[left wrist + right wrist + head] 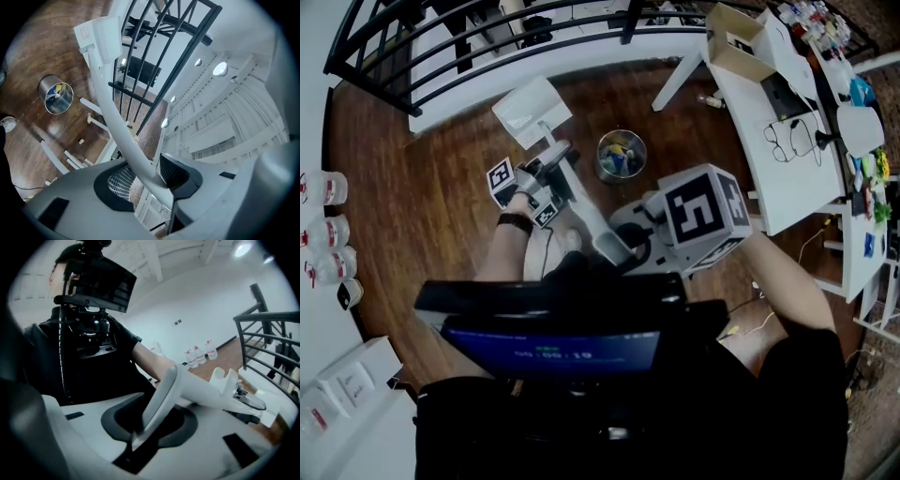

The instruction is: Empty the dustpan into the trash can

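Left gripper [143, 174] is clamping its jaws on the white shaft of the dustpan [101, 35], partway along. From the pads the shaft is running out to the ribbed pan. Right gripper [151, 420] is biting down, jaws closed, on the shaft's near end, with the left forearm [150, 359] showing just behind. From the head view, both forearms are reaching forward, the left ahead of the right, carrying the shaft on a slant. The pan is hanging near the trash can [621, 155], up and to its left. It is seemingly off the wooden floor [412, 216], though height is hard to judge from above. The can is standing upright, with colourful scraps inside.
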{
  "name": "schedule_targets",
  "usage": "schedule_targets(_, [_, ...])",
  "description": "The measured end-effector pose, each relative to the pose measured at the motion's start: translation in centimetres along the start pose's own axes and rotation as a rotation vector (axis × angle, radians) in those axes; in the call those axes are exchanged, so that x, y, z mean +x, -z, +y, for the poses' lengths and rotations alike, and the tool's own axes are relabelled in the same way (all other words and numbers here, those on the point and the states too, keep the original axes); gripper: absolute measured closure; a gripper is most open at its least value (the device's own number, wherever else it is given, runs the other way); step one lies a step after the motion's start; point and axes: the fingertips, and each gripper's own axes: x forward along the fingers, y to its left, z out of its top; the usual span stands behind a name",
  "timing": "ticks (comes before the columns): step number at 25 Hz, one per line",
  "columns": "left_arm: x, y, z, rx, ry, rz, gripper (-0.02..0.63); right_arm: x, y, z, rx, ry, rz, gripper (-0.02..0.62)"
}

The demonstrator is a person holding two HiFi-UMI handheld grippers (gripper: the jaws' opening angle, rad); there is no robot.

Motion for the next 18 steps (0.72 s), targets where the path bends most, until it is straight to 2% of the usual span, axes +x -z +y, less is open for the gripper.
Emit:
schedule_targets(4, [0.9, 0.2, 0.2, -0.003, -0.014, -0.001, 0.459, -0.6, -1.0, -0.3, 0.022, 0.022, -0.167, 0.506])
schedule_targets(7, [1.2, 0.4, 0.4, -0.009, -0.031, 0.022, 0.457, -0.5, -1.8, -0.6, 0.039, 0.039, -0.238, 0.506])
schedule_targets(14, [1.4, 1.1, 1.5, -0.025, -0.056, 0.055, 0.446, -0.3, -2.6, -1.1, 0.079, 0.063, -0.3, 0.505])
schedule_targets(18, [1.7, 1.5, 1.9, 0.0, -0.097, 0.104, 0.437, -0.8, -2.4, -1.2, 0.083, 0.072, -0.322, 0.505])
